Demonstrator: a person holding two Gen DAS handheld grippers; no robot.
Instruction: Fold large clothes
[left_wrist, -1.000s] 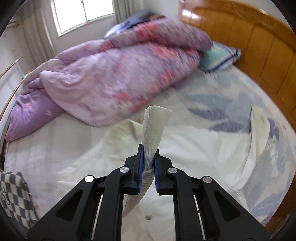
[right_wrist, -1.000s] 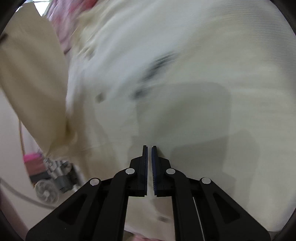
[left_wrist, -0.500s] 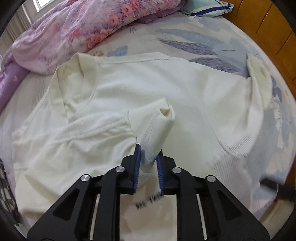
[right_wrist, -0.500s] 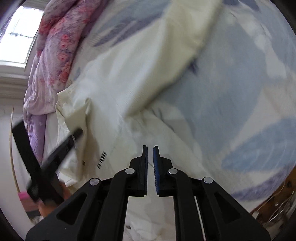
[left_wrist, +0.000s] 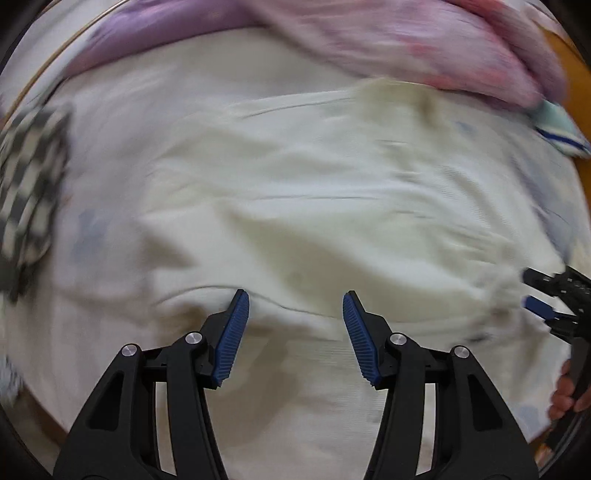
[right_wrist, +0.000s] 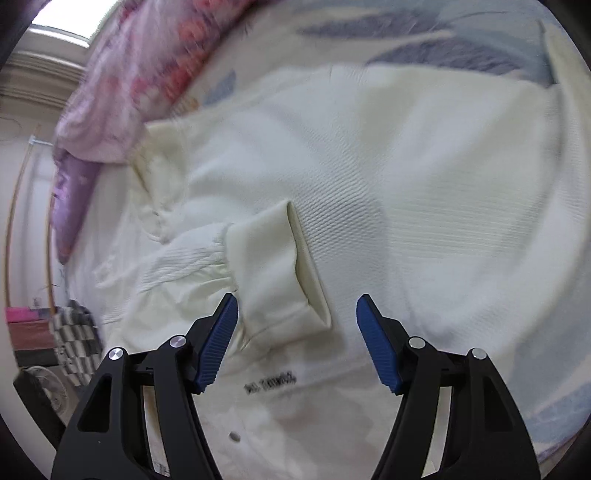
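Cream ribbed-knit sweater (right_wrist: 388, 192) lies spread across our bed, on the pale sheet printed with grey-blue leaves (right_wrist: 406, 33), and it fills most of both wrist views. Our left gripper (left_wrist: 295, 302) points steeply down at the sweater with its jaws opening; the blue ribbed pads (left_wrist: 232, 339) stand well apart, nothing is pinched between them, and soft folds of the cream knit lie under the gap. Our right gripper (right_wrist: 297, 306) also has its jaws opening, blue pads wide apart, and the sweater's cuffed sleeve end (right_wrist: 280, 266) lies just ahead of the gap, resting loose on the sweater's body with neither pad pressing it. Below that cuff we see a small line of dark printed letters (right_wrist: 271, 382) on the knit, too blurred to read, and a small grey button (right_wrist: 234, 437) lower down. In the left wrist view the right gripper shows at the right edge (left_wrist: 546, 295), with fingers (left_wrist: 563, 395) wrapped round its handle. Beyond the sweater, a purple and pink floral quilt (left_wrist: 406, 40) is bunched along the far side of the bed. A black-and-white checked cloth (left_wrist: 29, 177) lies at the left of the left wrist view, and a pale teal pillow with a dark blue stripe (left_wrist: 557, 125) sits at the right, beside orange-brown wood (left_wrist: 576, 74). The left wrist view is heavily blurred.
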